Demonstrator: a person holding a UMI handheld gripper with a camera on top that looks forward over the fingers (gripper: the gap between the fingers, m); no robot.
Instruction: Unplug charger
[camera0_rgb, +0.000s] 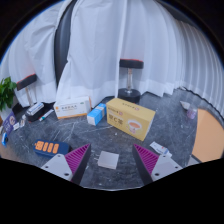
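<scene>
Gripper (110, 160) was held wide open, empty, at lower centre; charger unidentified among yellow cardboard box (131, 117) clutter; slow approach advised.

Open claw (112, 160) before yellow box (131, 117)

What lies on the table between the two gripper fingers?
In the gripper view, a small grey flat square item lies on the dark table, between the open gripper's fingers; what it is cannot be told.
</scene>
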